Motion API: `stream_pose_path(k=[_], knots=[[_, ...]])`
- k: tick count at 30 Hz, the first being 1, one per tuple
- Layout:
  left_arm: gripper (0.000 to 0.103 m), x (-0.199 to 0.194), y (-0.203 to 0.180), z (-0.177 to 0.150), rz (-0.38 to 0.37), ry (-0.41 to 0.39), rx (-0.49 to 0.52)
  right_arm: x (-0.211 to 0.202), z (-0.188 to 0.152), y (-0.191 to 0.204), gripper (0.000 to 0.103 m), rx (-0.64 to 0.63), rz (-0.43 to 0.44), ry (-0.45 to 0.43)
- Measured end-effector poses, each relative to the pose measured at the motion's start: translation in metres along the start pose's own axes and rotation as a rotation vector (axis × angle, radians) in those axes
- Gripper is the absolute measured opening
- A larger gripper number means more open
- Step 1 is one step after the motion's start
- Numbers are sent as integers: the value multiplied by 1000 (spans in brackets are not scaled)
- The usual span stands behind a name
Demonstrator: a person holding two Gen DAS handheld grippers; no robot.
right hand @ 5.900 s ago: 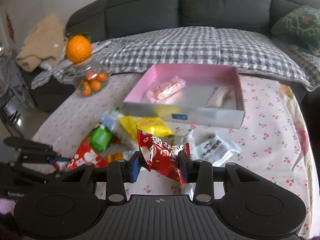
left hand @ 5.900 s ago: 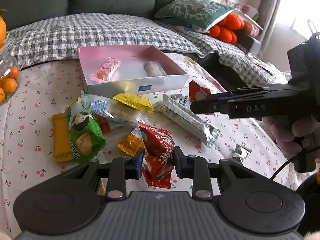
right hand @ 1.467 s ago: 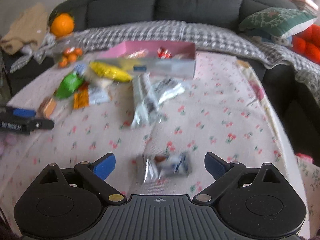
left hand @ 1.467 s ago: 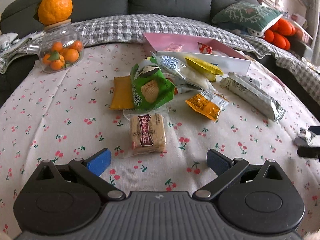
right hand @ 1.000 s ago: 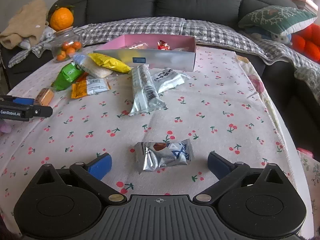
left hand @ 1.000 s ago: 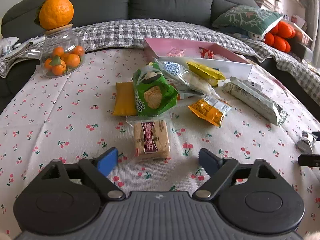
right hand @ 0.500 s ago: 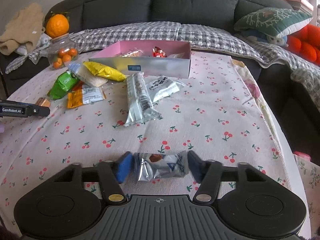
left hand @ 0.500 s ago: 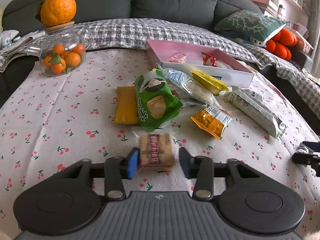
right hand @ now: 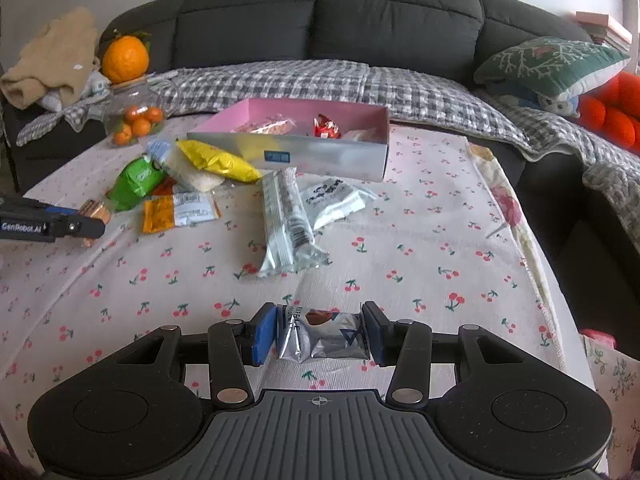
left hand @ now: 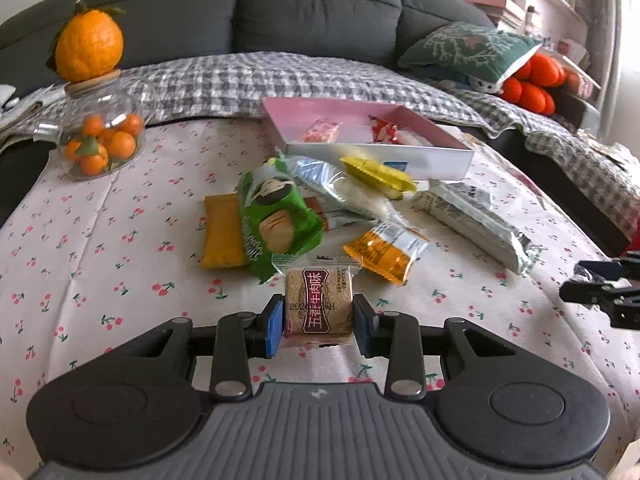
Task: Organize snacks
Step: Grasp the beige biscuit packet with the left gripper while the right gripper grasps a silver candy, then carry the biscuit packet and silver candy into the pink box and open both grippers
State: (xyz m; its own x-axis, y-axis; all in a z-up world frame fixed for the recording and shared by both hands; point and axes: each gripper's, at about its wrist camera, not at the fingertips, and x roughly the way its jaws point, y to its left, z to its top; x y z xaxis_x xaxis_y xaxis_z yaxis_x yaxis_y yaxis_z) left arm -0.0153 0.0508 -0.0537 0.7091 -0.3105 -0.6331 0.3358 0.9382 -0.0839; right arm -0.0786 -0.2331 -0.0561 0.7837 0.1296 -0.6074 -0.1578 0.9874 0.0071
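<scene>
My left gripper (left hand: pixel 319 324) is shut on a square biscuit packet (left hand: pixel 319 307) with a red label, held just above the tablecloth. My right gripper (right hand: pixel 319 338) is shut on a small silver chocolate packet (right hand: pixel 322 338). The pink box (left hand: pixel 416 159) stands at the far side and holds a pink candy (left hand: pixel 321 130) and a red wrapper (left hand: pixel 383 128); it also shows in the right wrist view (right hand: pixel 320 158). Loose snacks lie before it: a green packet (left hand: pixel 276 220), an orange packet (left hand: pixel 384 250), a yellow packet (left hand: pixel 376 174) and a long silver pack (left hand: pixel 476 224).
A glass jar of small oranges (left hand: pixel 100 136) with a big orange on top (left hand: pixel 89 46) stands at the far left. The sofa with a checked blanket (left hand: pixel 320 76) lies behind the table. A white pouch (right hand: pixel 336 200) lies beside the long silver pack (right hand: pixel 286 220).
Both grippers have closed: the left on the biscuit packet, the right on the silver chocolate packet. Both now hold their packets slightly raised off the cloth.
</scene>
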Motion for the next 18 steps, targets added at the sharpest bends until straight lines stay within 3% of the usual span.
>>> stream_pose_path(k=[18], knots=[[32,1,-25,22,-70,-7,15,6,33,-1,45,83,7,-54]])
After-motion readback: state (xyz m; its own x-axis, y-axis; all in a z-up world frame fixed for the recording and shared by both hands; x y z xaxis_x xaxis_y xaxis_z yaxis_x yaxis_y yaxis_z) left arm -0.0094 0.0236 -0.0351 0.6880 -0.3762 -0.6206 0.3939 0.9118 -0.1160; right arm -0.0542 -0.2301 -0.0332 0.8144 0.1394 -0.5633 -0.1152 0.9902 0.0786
